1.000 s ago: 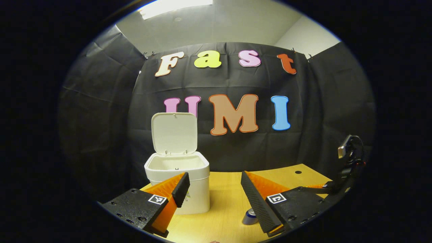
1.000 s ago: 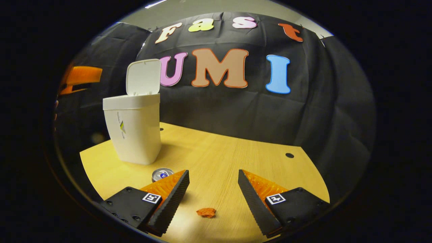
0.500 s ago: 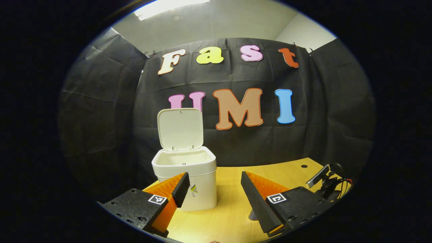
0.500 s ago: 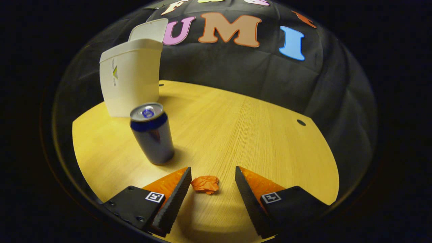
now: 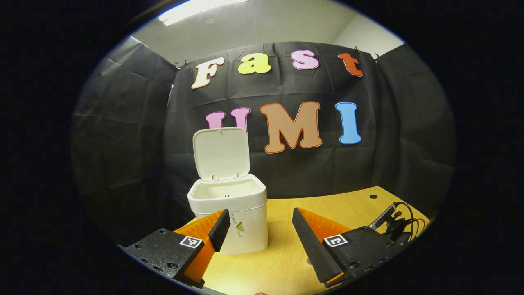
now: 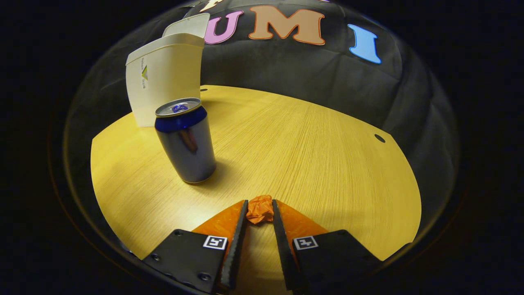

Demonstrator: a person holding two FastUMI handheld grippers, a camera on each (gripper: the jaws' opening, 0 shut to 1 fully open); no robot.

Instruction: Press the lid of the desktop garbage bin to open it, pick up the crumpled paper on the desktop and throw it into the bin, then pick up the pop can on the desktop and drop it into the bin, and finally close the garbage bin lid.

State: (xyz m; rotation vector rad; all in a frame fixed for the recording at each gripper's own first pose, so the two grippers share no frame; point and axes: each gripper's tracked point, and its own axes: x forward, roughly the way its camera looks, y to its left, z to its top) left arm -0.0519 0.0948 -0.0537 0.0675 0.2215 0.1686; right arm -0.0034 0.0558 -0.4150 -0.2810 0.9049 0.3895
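Right tongs (image 6: 259,204) clamped on crumpled paper (image 6: 259,209) beside pop can (image 6: 186,141); left tongs (image 5: 258,219) spread wide.

From the left gripper view I get my brightest source, a ceiling light panel (image 5: 202,7) at about eleven o'clock, blown out to plain white. The bench (image 5: 282,262) glares pale at six o'clock. The right gripper view is dimmer overall; the bench (image 6: 319,139) there fades to dark toward nine and three o'clock. The pop can (image 6: 186,141) carries soft reflections and drops a short shadow toward four o'clock. Both views stay sharp at centre, while straight edges bow strongly near the rim. The bin (image 6: 163,78) leans from that fisheye bend.
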